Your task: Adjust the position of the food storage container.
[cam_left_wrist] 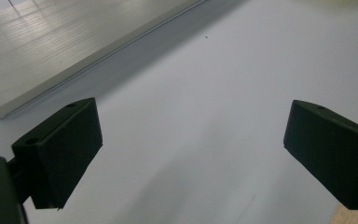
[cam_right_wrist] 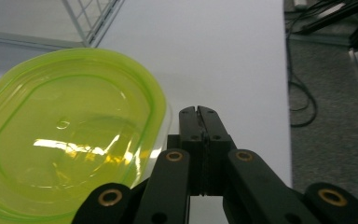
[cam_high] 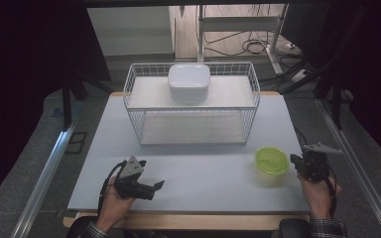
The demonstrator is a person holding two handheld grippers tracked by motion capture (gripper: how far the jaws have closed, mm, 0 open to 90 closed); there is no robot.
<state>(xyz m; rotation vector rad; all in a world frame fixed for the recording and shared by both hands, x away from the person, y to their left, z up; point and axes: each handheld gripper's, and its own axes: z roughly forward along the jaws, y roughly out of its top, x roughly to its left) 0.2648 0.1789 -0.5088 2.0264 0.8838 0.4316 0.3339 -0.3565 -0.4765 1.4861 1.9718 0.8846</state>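
The green container (cam_high: 272,160) sits on the tabletop (cam_high: 193,163) just beside the right gripper (cam_high: 294,159), on the side toward the middle of the tabletop, and that sideways offset is what the coming move turns on. In the right gripper view the two black jaws are pressed together with nothing between them, and the container's lidded top (cam_right_wrist: 70,135) lies to the left of the closed jaws, its rounded rim close by the jaw tips but not between them. Whether the rim touches the side of the jaws cannot be told. The container's long axis appears to run roughly along the line of the jaws rather than across them, so its nearer long side faces them. The left gripper (cam_high: 154,186) rests well apart from the container, across a bare stretch of tabletop, with its jaws spread wide and empty, pointing toward the container's side; in the left gripper view a strip of the wire basket's (cam_high: 191,106) base lies ahead and to the left of those jaws. The right hand (cam_high: 320,191) is plainly the nearer one. To take the container it would likely need to part its jaws and shift leftward over the rim.
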